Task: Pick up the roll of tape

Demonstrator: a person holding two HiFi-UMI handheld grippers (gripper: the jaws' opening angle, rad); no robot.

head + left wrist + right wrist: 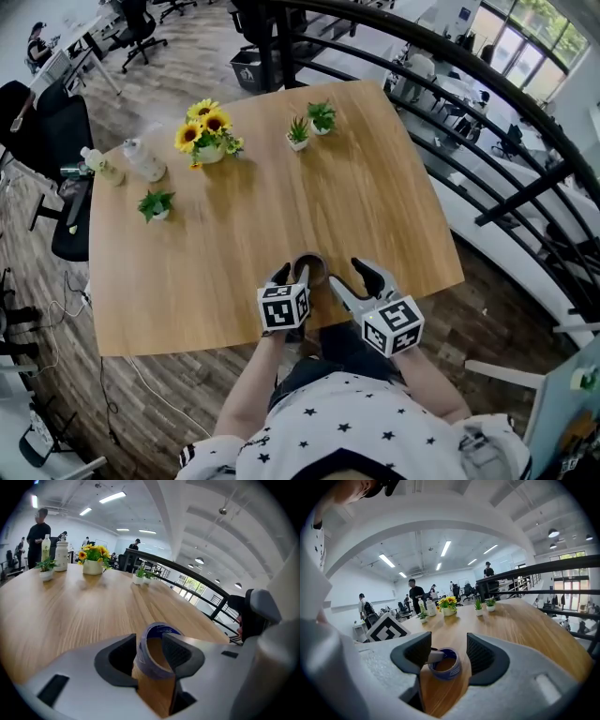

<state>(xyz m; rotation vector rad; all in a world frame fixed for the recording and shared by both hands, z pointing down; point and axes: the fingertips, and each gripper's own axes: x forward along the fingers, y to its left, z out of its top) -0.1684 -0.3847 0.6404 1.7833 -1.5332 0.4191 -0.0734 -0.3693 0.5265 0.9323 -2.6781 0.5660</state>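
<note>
The roll of tape (313, 265), bluish with a brown core, sits on the wooden table (262, 206) near its front edge. My left gripper (292, 274) is at the roll's left side. One of its fingers reaches into the ring's hole and the other stands outside, so the jaws pinch the roll's wall. In the left gripper view the roll of tape (157, 648) looks tilted between the jaws of my left gripper (149, 652). My right gripper (349, 277) stands open just right of the roll. Its own view shows the roll of tape (445, 663) ahead of the right gripper (449, 654), untouched by it.
A sunflower pot (208, 134), three small potted plants (156, 203) (297, 133) (322, 116) and two bottles (143, 159) stand at the table's far side. A black railing (487, 141) runs along the right. Office chairs (66, 141) stand on the left.
</note>
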